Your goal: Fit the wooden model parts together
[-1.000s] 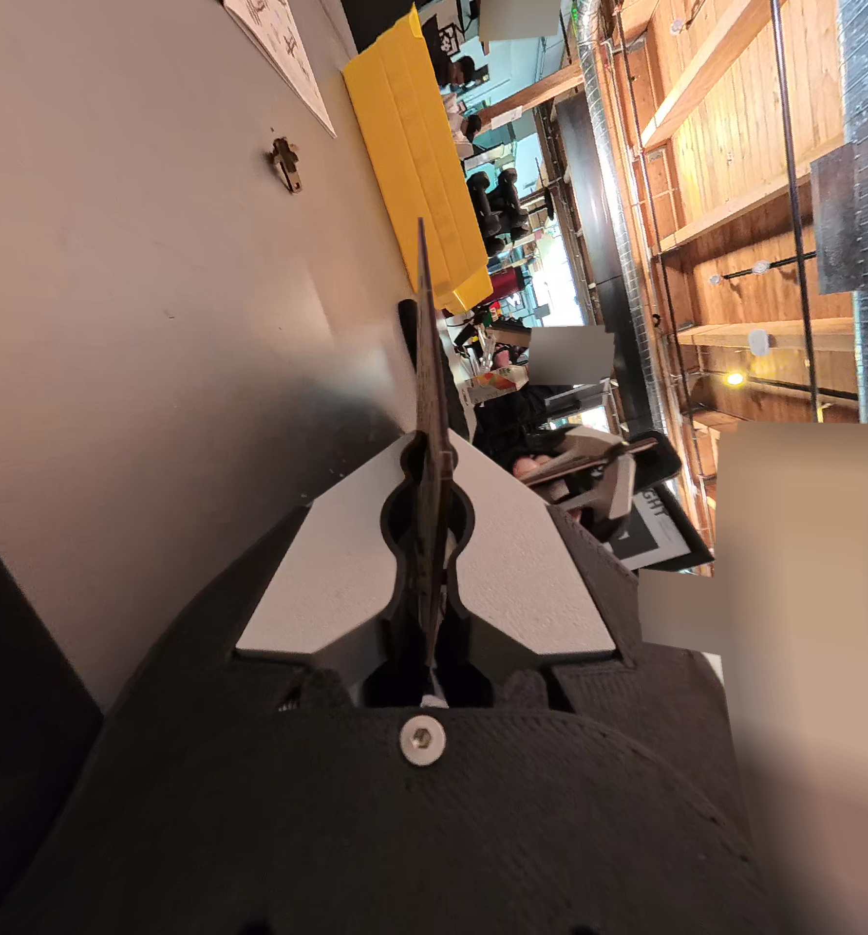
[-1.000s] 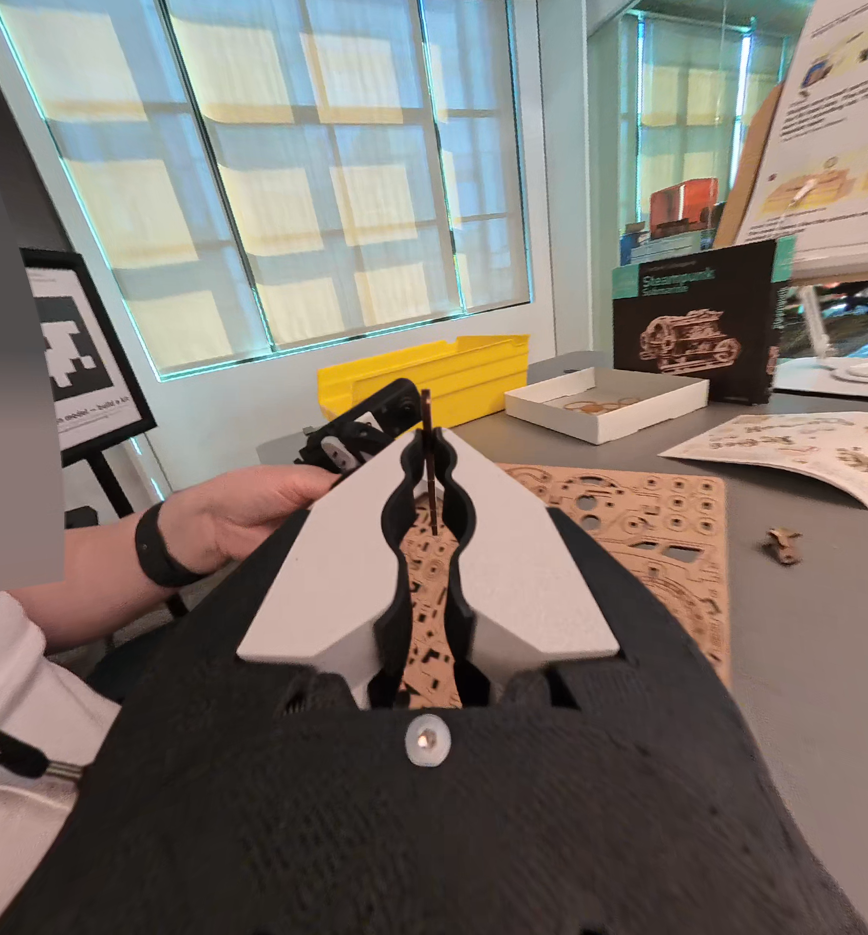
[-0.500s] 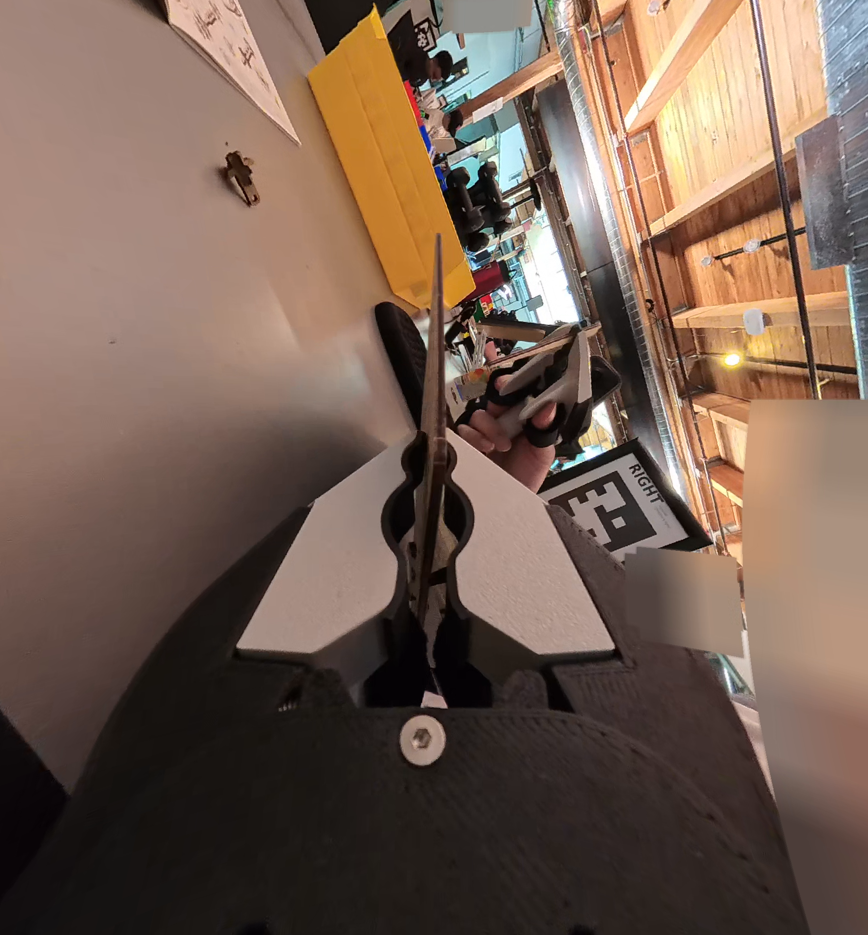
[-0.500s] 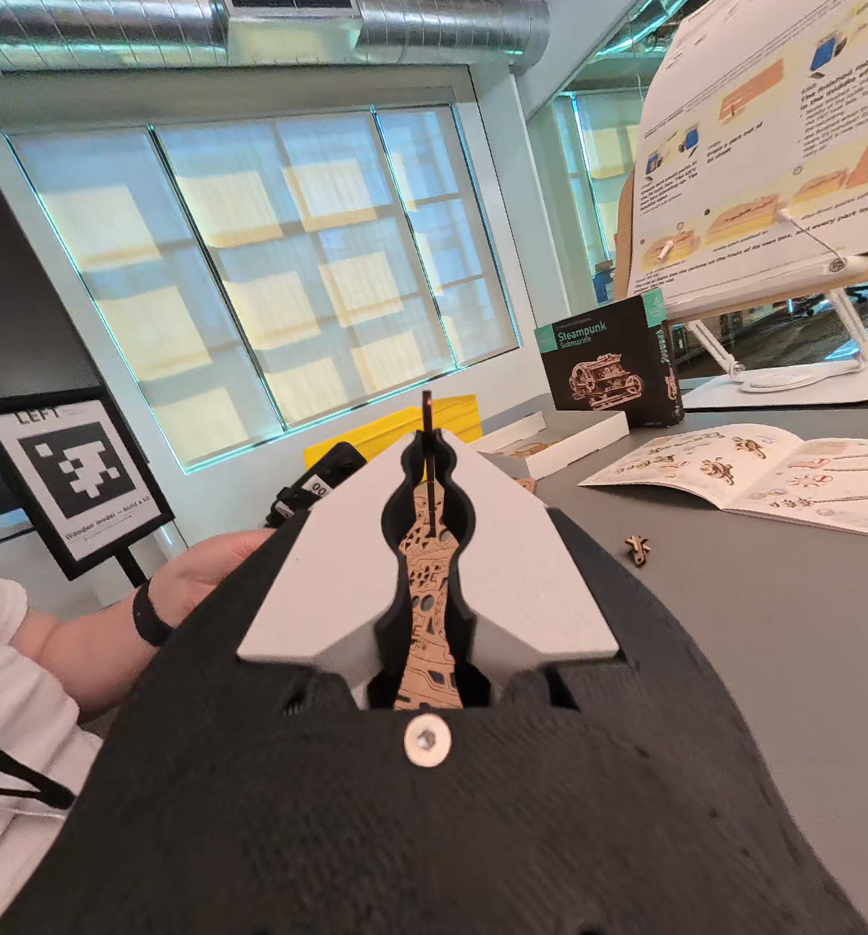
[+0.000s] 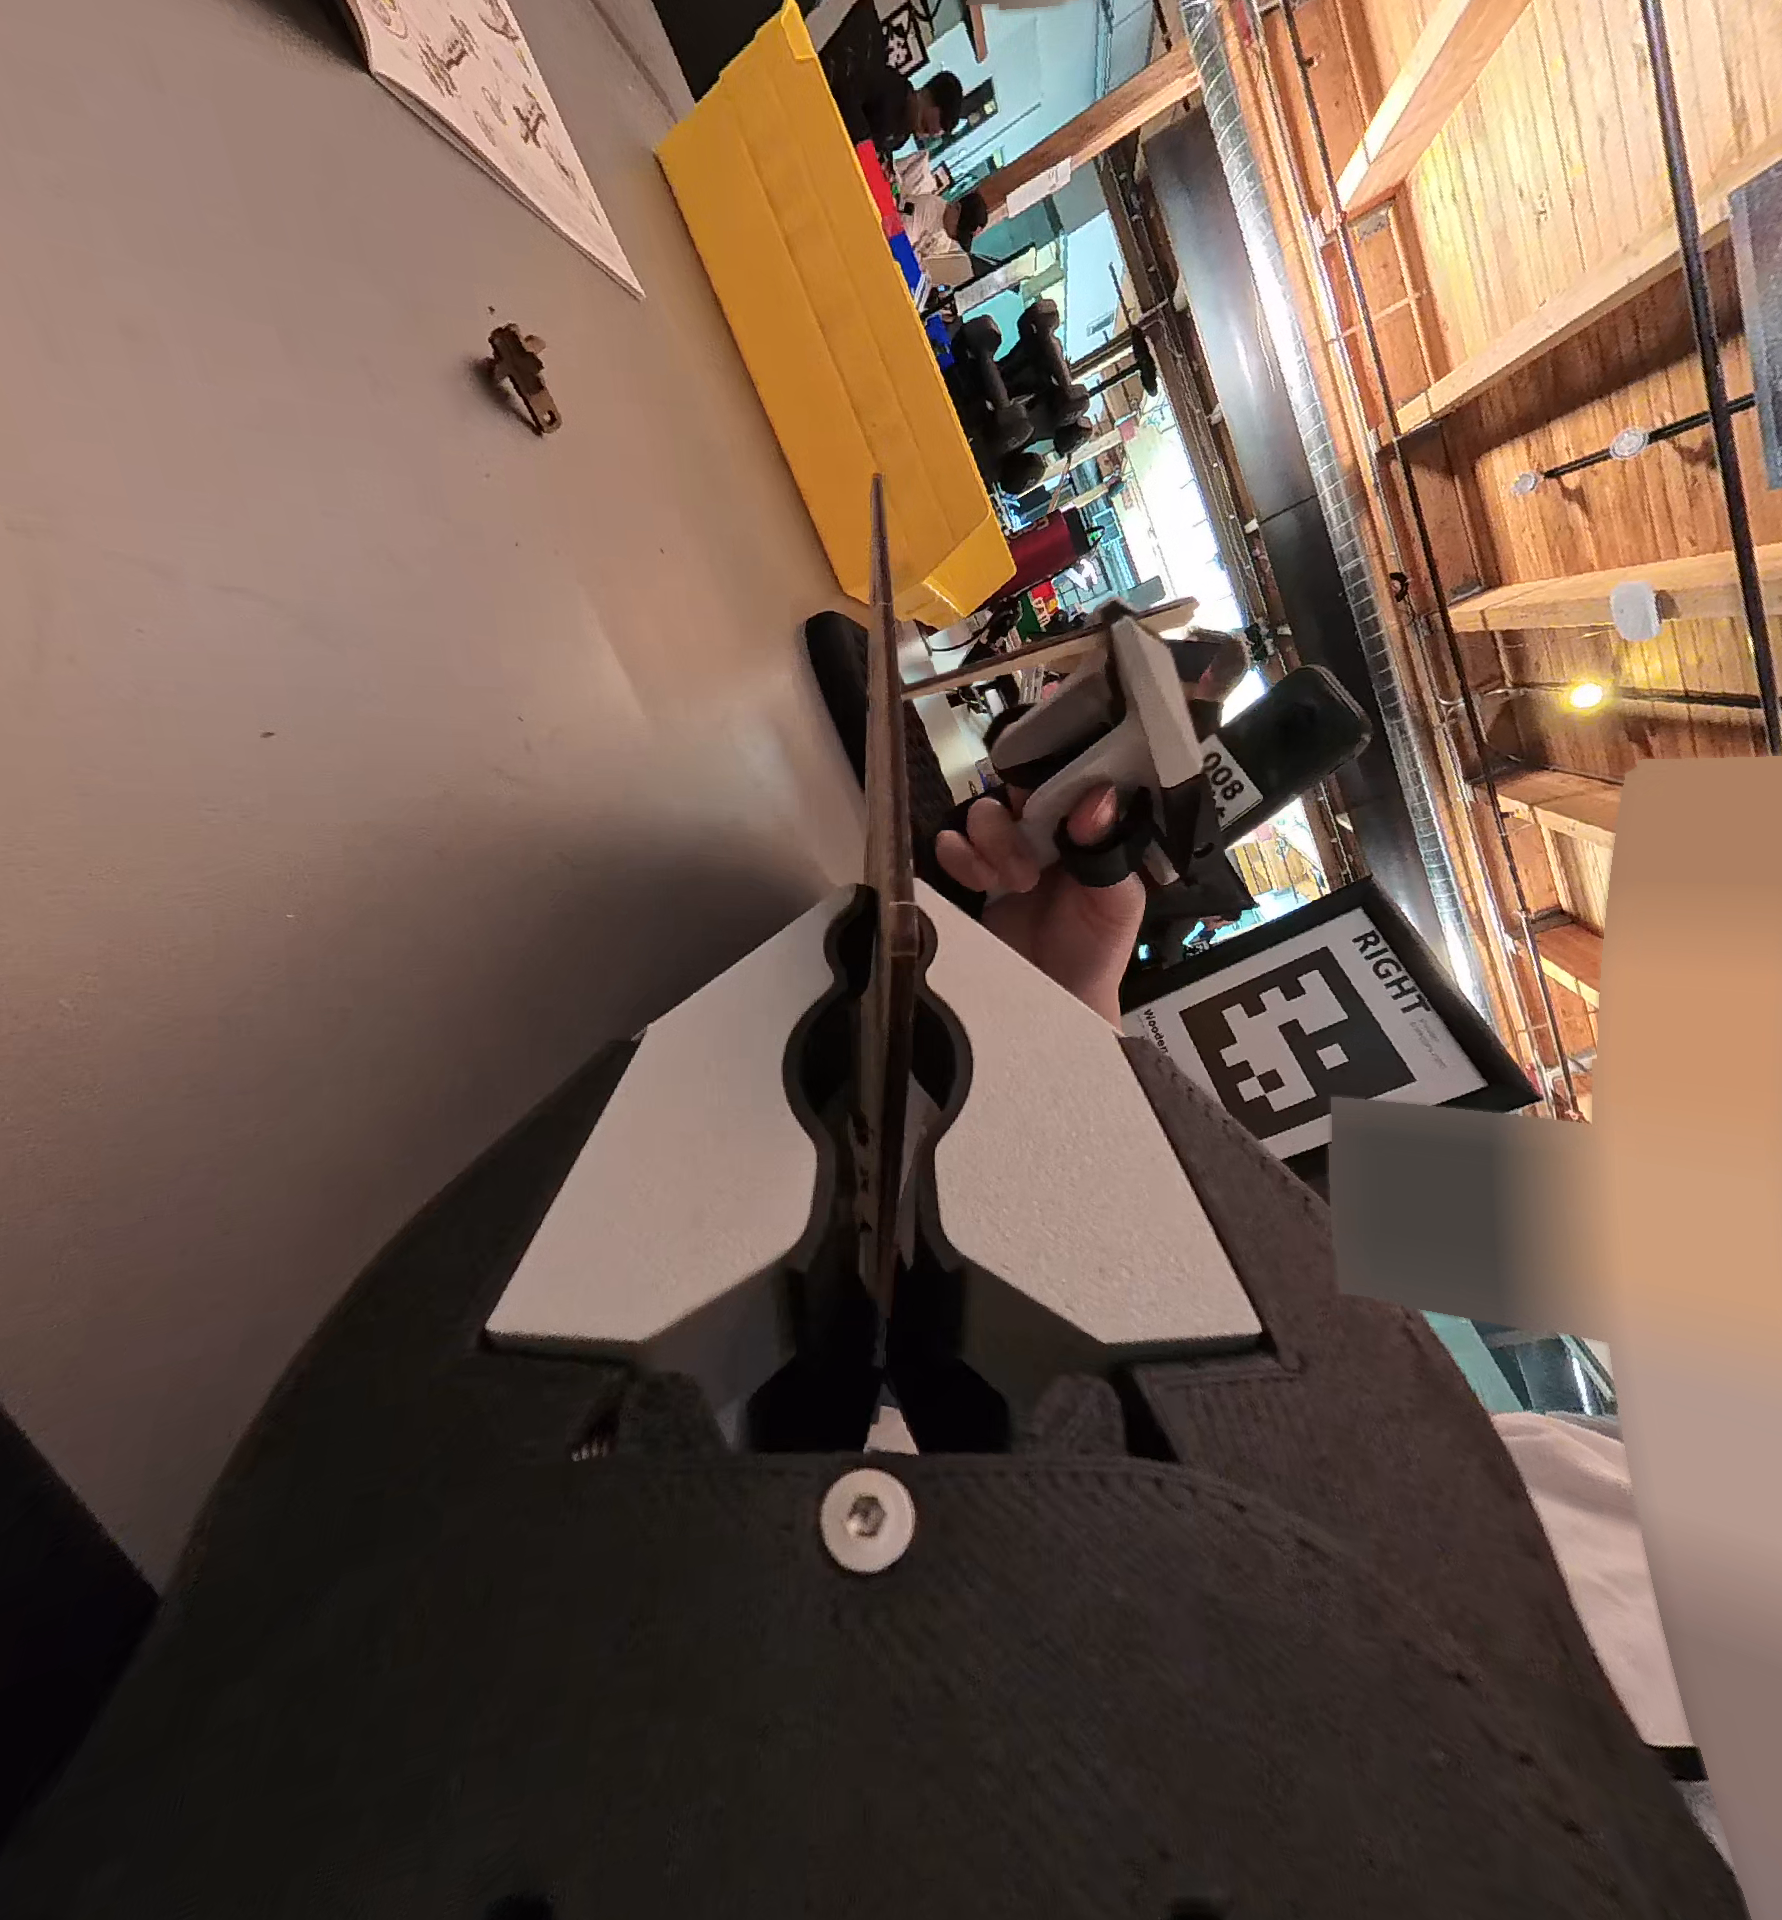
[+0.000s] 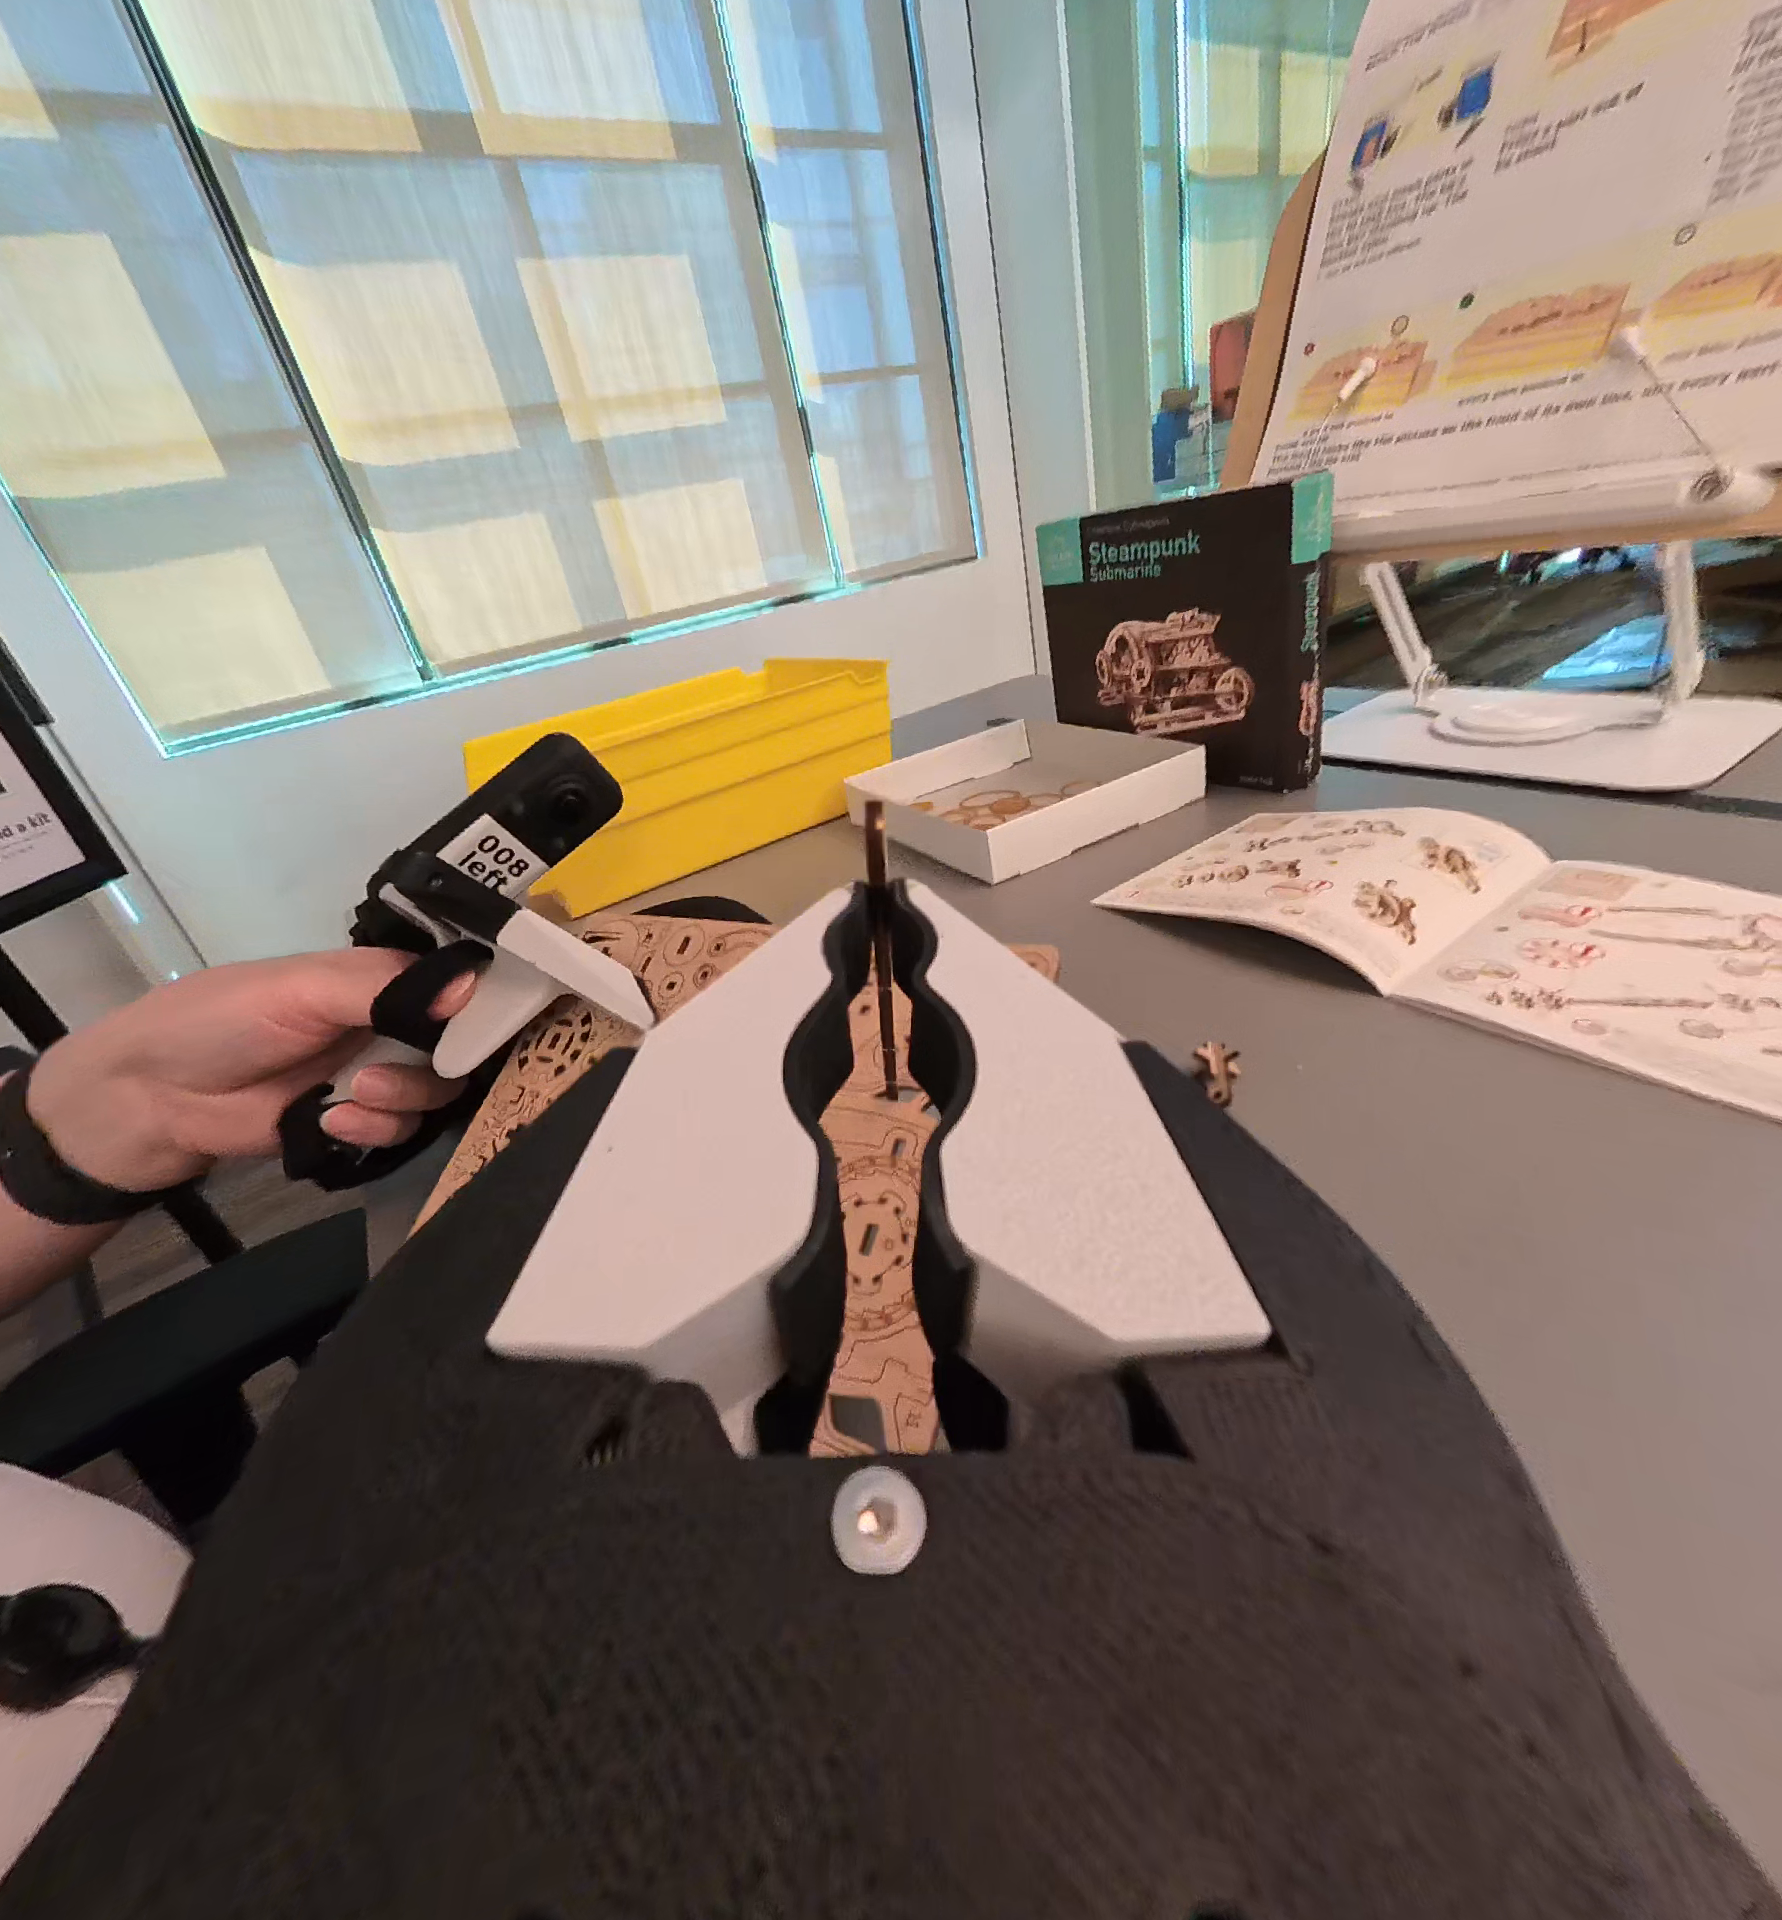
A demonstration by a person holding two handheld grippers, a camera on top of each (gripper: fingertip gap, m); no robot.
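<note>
My left gripper [image 5: 882, 906] is shut on a flat wooden parts sheet [image 5: 885, 727], seen edge-on and held off the grey table [image 5: 295, 727]. My right gripper [image 6: 872, 896] is shut on a thin dark wooden piece [image 6: 874, 847] that sticks up past its tips. In the right wrist view the left gripper [image 6: 596, 987] is at the left in a hand, with the sheet [image 6: 695, 951] below and behind my fingers. The right gripper [image 5: 1126, 717] shows in the left wrist view beyond the sheet. A small loose wooden part [image 6: 1217, 1070] lies on the table, and it also shows in the left wrist view [image 5: 521, 382].
An open instruction booklet [image 6: 1489, 935], a white box tray [image 6: 1115, 805] with wooden rings, a black kit box [image 6: 1188, 634] and a yellow bin [image 6: 700, 758] stand on the table. A page stand [image 6: 1552, 717] is at the back right. A framed marker sign [image 5: 1302, 1039] stands off the table. The gap from one gripper's tips to the other's is roughly 12 cm.
Both grippers have kept their hold. The right wrist view has dipped toward the table, and the left gripper now shows fully at its left. In the left wrist view the right gripper has shifted and turned.
</note>
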